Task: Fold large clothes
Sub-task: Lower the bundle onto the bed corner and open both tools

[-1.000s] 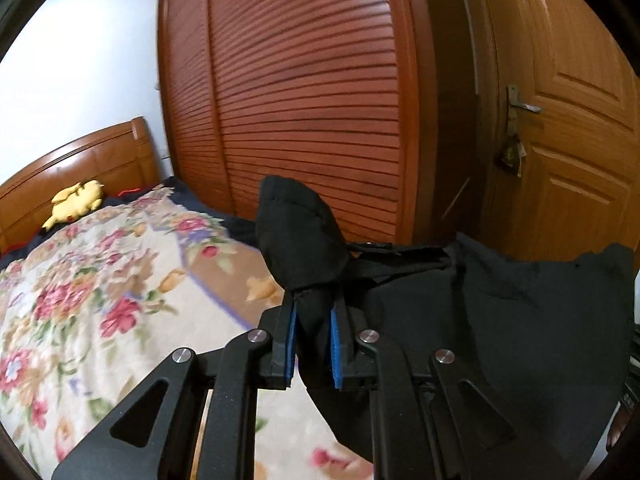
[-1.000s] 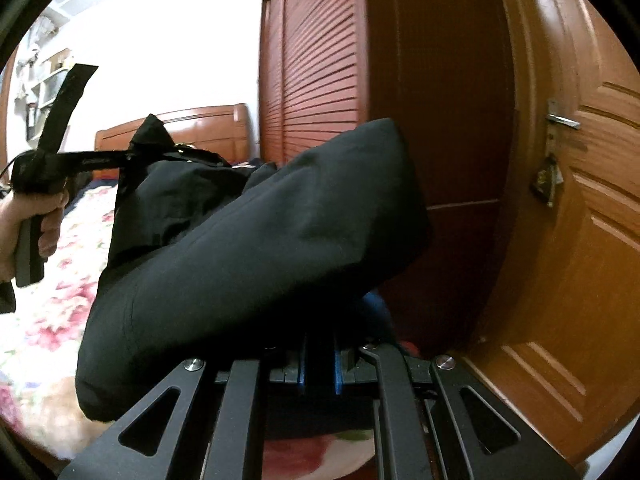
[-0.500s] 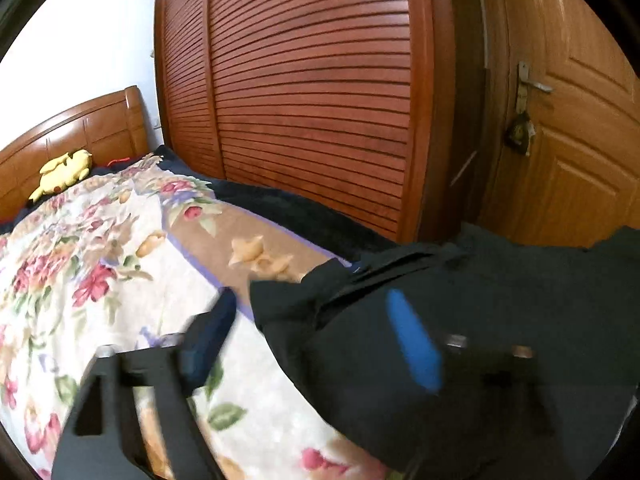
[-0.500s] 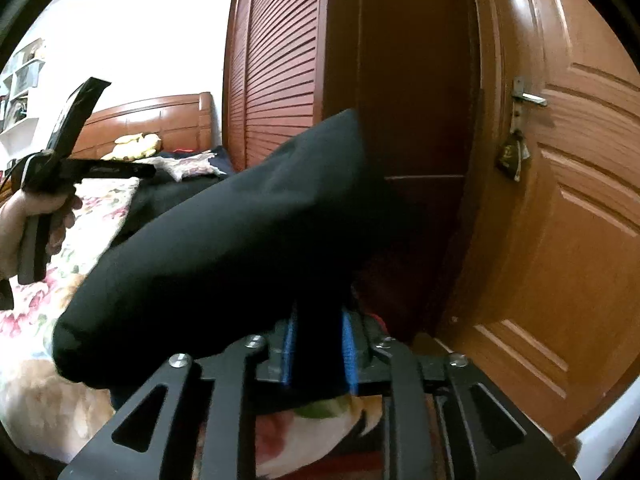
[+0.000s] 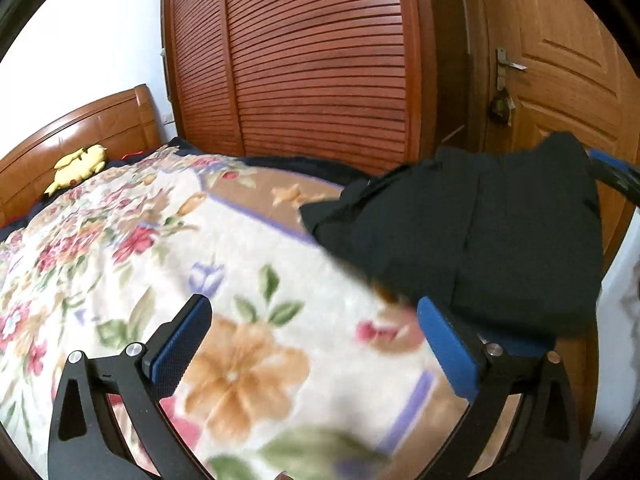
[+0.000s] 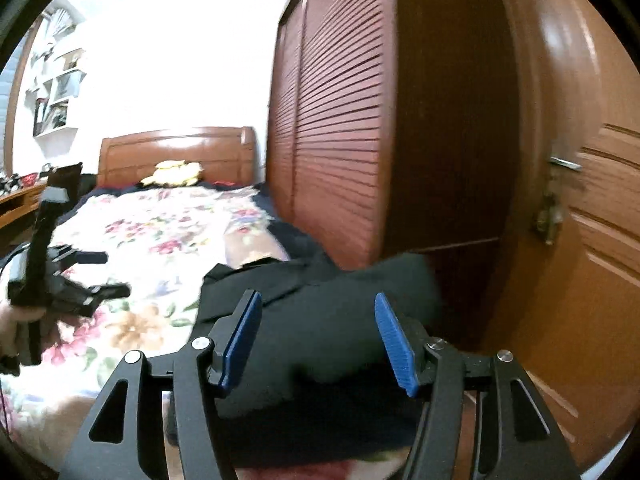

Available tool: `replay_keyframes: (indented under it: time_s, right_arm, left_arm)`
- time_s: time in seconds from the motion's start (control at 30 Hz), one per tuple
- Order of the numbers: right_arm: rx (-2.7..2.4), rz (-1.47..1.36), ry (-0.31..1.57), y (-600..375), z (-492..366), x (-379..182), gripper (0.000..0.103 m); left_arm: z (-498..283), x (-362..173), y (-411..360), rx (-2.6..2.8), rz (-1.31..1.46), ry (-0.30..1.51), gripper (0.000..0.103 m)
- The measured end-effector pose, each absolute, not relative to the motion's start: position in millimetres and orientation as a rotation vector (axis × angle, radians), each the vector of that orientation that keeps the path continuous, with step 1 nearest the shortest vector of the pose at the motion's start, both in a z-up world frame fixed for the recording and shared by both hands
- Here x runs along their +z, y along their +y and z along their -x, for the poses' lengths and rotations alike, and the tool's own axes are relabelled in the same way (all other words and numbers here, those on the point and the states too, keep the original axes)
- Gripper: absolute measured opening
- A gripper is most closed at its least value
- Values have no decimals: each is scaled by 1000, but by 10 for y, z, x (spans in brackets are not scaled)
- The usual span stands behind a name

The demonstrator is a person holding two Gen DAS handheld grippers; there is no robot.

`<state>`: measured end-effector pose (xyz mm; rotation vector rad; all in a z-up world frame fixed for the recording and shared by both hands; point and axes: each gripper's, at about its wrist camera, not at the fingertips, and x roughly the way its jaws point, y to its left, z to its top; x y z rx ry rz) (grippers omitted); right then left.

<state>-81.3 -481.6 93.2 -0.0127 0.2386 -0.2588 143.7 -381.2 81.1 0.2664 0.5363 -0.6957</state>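
Black garment [image 5: 472, 232] lies bunched on the floral blanket [image 5: 168, 264] at the bed's corner nearest the louvred wardrobe [image 5: 320, 60] and the wooden door [image 5: 568, 80]. Right tongs [image 6: 318, 336] have just been opening — blue pads [image 6: 394, 340] stand apart on either side of the dark cloth, not pressing it; in the right wrist view the fabric sits between and beyond them. Left tongs [image 5: 316, 344] have also just been opening, now spread wide over bare blanket with nothing between them — garment lies off to their right, just past the right-hand pad. From the right wrist view the left tongs [image 6: 100, 276] show at the far left, gripped by a hand [image 6: 12, 328]. Yellow plush toy [image 5: 78, 166] lies by the wooden headboard [image 5: 80, 128], well apart from the garment.
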Motion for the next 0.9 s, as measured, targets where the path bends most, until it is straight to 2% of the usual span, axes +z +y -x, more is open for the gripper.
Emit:
replay_keyframes:
  time_s: [0.2,0.4,0.9]
  right_arm:
    - [-275,-36,415,-5187,340,830,61]
    - [-325,-109,533,-5397,303,720,61]
    - [-387,-62,450,-4759,743,1188,61]
  left_arm:
    - [-1236,698,-3293,-690,-241,590,103]
    - [-1013,753,-2746,-653,-201,581,103]
    - [-741,889,-1761,-527,-153,546,103]
